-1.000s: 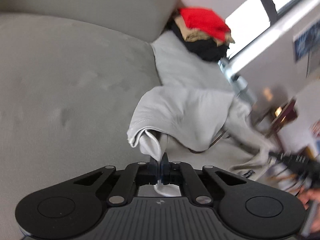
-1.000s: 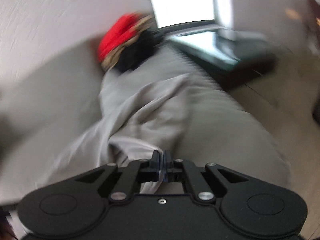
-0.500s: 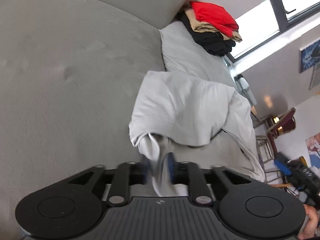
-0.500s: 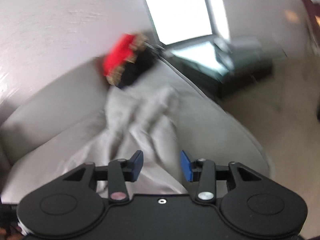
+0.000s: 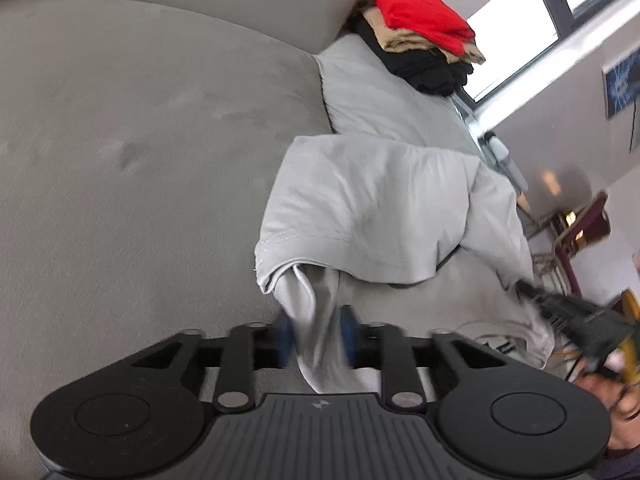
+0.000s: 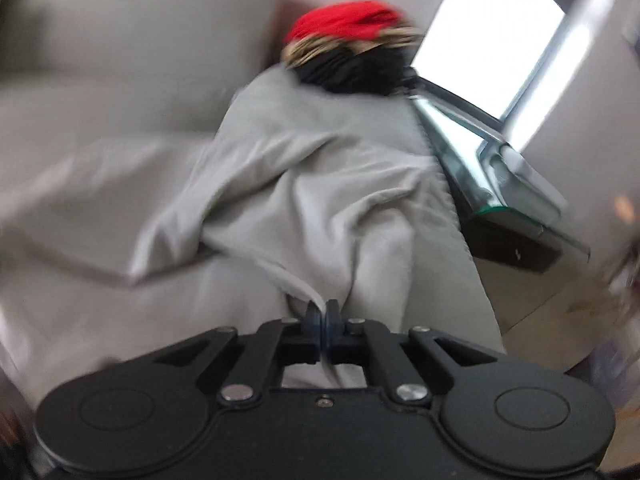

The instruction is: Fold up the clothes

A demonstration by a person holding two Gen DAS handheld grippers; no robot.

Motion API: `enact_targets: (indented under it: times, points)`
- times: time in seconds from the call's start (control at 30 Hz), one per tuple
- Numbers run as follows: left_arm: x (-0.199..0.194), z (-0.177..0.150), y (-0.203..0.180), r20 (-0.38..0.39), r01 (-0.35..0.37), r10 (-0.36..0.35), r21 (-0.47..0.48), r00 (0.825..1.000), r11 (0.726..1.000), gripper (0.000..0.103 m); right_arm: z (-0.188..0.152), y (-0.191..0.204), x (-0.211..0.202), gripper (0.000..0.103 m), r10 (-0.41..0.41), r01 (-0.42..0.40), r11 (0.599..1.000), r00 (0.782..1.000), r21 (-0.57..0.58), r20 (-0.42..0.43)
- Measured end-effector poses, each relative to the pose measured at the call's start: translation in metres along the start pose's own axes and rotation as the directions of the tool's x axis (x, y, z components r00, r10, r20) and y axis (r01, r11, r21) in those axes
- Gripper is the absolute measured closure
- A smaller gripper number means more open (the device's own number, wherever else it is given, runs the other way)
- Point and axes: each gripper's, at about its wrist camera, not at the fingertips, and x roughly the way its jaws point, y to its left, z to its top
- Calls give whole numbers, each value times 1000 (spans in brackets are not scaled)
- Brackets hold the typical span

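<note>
Left wrist view: the grey shirt (image 5: 372,216) lies bunched on the sofa seat (image 5: 140,160) straight ahead of my left tongs (image 5: 316,336), one flap doubled over the rest. Those tongs are spread fairly wide, a tail of cloth hanging loose between the blue pads, not pinched. My right tongs (image 6: 320,322), off to the right, are squeezed tight on a hem of the same shirt (image 6: 320,200). Past the shirt, at the far end of the sofa, sits a stack of folded clothes (image 5: 428,44), red on top.

Main worry: with only one side gripped, any pull from the right probably drags the whole thing sideways and undoes that flap. That loose tail could also snag on my left pads.
</note>
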Motion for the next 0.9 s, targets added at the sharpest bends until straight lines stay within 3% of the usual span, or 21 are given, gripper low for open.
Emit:
enact_targets:
  times: [0.07, 0.17, 0.33, 0.4, 0.43, 0.6, 0.73, 0.9]
  points:
    - [0, 0, 0, 3, 3, -3, 5, 1000, 1000, 101, -1, -33, -14, 101, -12, 4, 981, 999, 196, 36]
    - [0, -1, 3, 7, 16, -15, -5, 1000, 1000, 101, -15, -84, -26, 101, -16, -3, 891, 999, 454, 39]
    - [2, 0, 7, -10, 50, -50, -27, 999, 998, 97, -44, -108, -14, 95, 122, -124, 786, 992, 605, 44]
    - [1, 0, 10, -8, 63, -64, -41, 998, 997, 91, -55, -118, -8, 80, 176, -167, 733, 983, 660, 53]
    - [0, 0, 11, -6, 71, -71, -48, 997, 996, 88, -61, -123, -6, 78, 202, -187, 703, 978, 686, 59]
    - [-3, -4, 20, -10, 103, -105, -102, 994, 989, 82, -88, -145, 6, 76, 320, -272, 549, 942, 790, 102]
    - [-1, -8, 20, -19, 127, -130, -114, 991, 985, 80, -94, -140, 8, 76, 324, -301, 557, 937, 774, 132]
    - [14, -3, 13, -54, 154, -161, -114, 985, 981, 79, -97, -144, 11, 76, 327, -337, 521, 927, 784, 182]
